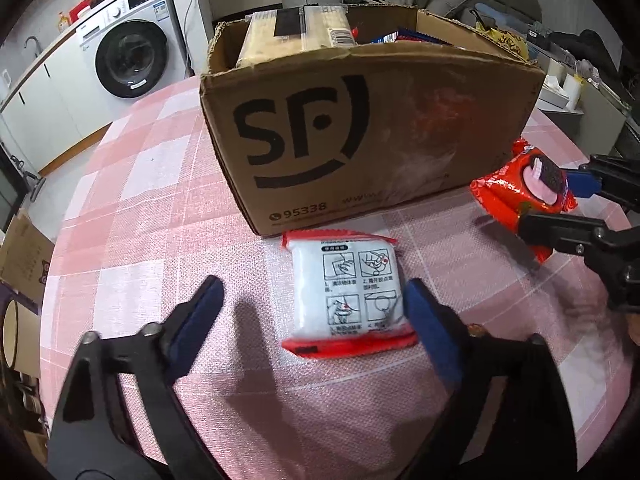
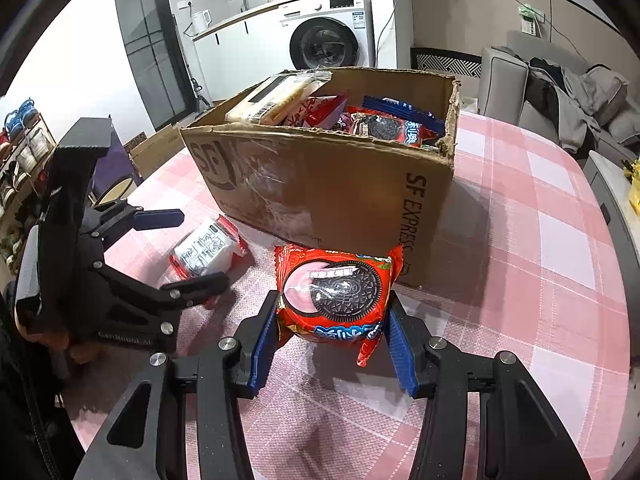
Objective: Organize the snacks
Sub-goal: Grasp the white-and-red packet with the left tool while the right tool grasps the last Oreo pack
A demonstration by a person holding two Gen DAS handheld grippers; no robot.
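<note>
Glossy red cookie pack [image 2: 334, 300] clamped in right hand-held gripper [image 2: 332, 320]; left hand-held gripper [image 1: 316, 312] spread around white packet [image 1: 348, 292], apparently untouched.

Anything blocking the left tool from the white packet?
Nothing visible. The white packet lies flat on the tablecloth between the open fingers of the left tool, its right finger at the packet's edge. The cardboard box stands behind.

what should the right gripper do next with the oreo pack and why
Probably lift the red Oreo pack over the cardboard box rim. The right gripper already clamps it on both sides, and the open box holds similar snacks.
</note>
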